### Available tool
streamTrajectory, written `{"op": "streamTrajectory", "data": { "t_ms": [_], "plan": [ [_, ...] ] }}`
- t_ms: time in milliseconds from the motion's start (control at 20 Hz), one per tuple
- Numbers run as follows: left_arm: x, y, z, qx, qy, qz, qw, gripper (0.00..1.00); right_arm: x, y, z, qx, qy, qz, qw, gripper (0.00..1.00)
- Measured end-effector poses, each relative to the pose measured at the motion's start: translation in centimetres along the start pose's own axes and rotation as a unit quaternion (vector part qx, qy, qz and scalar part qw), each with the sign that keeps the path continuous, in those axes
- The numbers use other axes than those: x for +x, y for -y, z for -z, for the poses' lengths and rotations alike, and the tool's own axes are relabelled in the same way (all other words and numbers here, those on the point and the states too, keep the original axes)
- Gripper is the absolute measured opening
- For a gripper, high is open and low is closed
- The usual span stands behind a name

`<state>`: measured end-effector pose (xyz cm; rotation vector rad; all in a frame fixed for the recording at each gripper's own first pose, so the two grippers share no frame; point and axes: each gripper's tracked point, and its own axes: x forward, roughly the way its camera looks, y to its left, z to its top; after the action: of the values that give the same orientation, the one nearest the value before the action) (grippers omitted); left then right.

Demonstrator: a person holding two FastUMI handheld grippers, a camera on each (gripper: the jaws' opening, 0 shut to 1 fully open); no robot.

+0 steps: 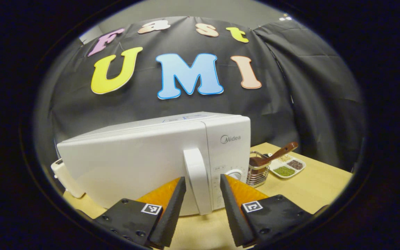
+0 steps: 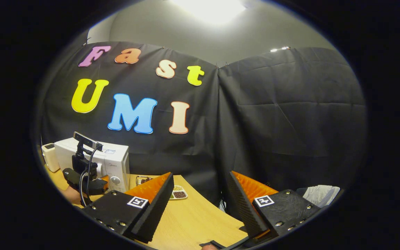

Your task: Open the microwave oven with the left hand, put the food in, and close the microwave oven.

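Left gripper view: the microwave (image 1: pixel 151 163) is sitting on the table (image 1: pixel 311 187), door closed, looking pretty boxy and heavy, so it shouldn't be sliding much.
Handle: the handle (image 1: pixel 197 180) is standing upright between the left gripper (image 1: pixel 202 185) fingers, which are gaping open and not touching it yet.
Grip spot: I'm guessing mid-handle, it's stiff smooth plastic, could be slippery.
Right gripper (image 2: pixel 200 199): hanging open over the near table, holding nothing.
Food: can't tell where it is.

The left gripper (image 1: pixel 202 189) hangs with fingers spread either side of the closed microwave (image 1: pixel 144 159) door's handle (image 1: pixel 197 180), not touching it.
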<state>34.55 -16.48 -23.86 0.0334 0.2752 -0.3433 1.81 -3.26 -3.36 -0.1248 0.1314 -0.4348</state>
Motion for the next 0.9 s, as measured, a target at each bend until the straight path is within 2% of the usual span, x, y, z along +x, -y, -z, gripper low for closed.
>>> {"op": "streamTrajectory", "data": {
  "t_ms": [100, 200, 300, 400, 550, 650, 750, 900],
  "plan": [
    [0.4, 0.0, 0.3, 0.003, -0.001, 0.001, 1.0, 0.58, -0.1, -0.2, 0.1, -0.003, -0.005, -0.003, 1.0, 0.95],
    [0.0, 0.0, 0.3, 0.0, -0.001, 0.003, 1.0, 0.39, -0.2, -0.2, -0.1, -0.003, -0.004, -0.001, 1.0, 0.95],
    [0.2, 0.1, 0.1, -0.006, 0.0, 0.007, 1.0, 0.34, -0.3, -0.2, 0.1, -0.003, -0.005, -0.002, 1.0, 0.95],
    [0.2, 0.0, 0.4, 0.001, -0.006, 0.006, 1.0, 0.24, -0.3, -0.1, 0.4, -0.002, -0.009, -0.006, 1.0, 0.95],
    [-0.1, 0.0, 0.3, 0.004, -0.013, 0.011, 1.0, 0.2, -0.6, -0.1, 0.5, 0.006, -0.012, -0.013, 1.0, 0.95],
    [-1.4, 0.1, 1.1, -0.021, -0.034, 0.008, 0.999, 0.13, -1.0, -0.4, 0.4, 0.005, -0.009, -0.03, 1.0, 0.96],
    [-4.2, 0.1, 0.7, -0.013, -0.005, 0.005, 1.0, 0.13, -1.1, -0.2, 0.3, -0.001, -0.003, -0.042, 0.999, 0.95],
    [-7.2, -0.1, 1.8, -0.008, -0.012, 0.009, 1.0, 0.13, -1.0, -1.0, 0.4, 0.003, -0.005, -0.077, 0.997, 0.95]
  ]
}}
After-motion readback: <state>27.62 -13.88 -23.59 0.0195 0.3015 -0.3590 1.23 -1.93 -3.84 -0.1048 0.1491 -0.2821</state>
